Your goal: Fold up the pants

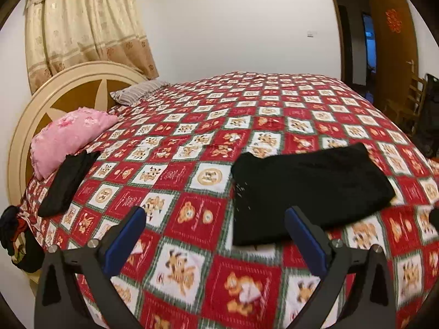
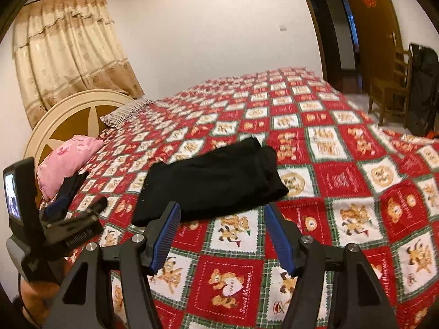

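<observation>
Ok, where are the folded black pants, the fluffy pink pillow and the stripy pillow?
Folded black pants (image 1: 310, 189): left wrist view, middle of the cloth.
Fluffy pink pillow (image 1: 68, 137): left wrist view, its centre.
Stripy pillow (image 2: 126, 113): right wrist view, its top.

Left gripper (image 1: 215, 234) wide open, empty; right gripper (image 2: 222, 233) open, empty.

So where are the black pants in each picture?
Left wrist view: the folded pants lie right of middle, behind the right finger of the open tongs.
Right wrist view: the pants lie at the middle, just beyond the tongs.
Shared landmark: the pink pillow at the left, by the headboard.
</observation>
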The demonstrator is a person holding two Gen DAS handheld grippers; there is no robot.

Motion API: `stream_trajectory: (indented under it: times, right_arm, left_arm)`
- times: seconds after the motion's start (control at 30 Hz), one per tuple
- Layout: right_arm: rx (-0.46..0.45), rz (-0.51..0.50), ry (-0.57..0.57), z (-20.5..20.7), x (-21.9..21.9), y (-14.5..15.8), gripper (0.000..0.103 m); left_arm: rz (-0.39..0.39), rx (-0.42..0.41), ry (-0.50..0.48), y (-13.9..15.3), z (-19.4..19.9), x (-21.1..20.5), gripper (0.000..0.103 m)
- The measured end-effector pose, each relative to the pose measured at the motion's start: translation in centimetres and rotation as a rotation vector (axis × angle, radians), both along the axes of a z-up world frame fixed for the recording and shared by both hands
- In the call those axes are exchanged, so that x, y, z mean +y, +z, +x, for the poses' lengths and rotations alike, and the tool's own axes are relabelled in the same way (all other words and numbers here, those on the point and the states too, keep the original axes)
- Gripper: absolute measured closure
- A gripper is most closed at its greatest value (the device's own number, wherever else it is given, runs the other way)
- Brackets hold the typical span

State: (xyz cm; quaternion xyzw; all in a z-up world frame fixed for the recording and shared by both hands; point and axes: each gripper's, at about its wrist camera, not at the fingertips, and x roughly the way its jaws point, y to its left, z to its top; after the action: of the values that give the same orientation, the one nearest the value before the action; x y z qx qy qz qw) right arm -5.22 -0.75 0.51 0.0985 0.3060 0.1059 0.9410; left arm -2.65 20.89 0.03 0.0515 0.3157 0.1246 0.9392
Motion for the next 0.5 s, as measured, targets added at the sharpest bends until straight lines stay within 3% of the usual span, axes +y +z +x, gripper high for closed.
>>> stream_trajectory:
  times: [0.13, 0.2, 0.3, 0.5]
  right_arm:
    - [-0.074, -0.038, -0.008, -2.0, 0.7, 2.2, 0.038]
    - [-0.113, -0.06, -0.016, -3.1, 1.0, 3.2, 0.03]
    - [-0.163, -0.086, -0.027, -4.2, 1.2, 4.0, 0.028]
    - [-0.174, -0.079, -0.044, -4.5, 0.9, 4.3, 0.028]
  left_arm:
    - [0.001, -0.004, -0.024, 1.0, -1.3, -1.0, 0.0]
    - [-0.013, -0.018, -0.032, 1.8, -1.9, -1.4, 0.0]
    - [-0.008, -0.066, -0.061, 3.2, -3.4, -2.3, 0.0]
    - [0.011, -0.11, -0.089, 4.4, -4.8, -3.3, 0.0]
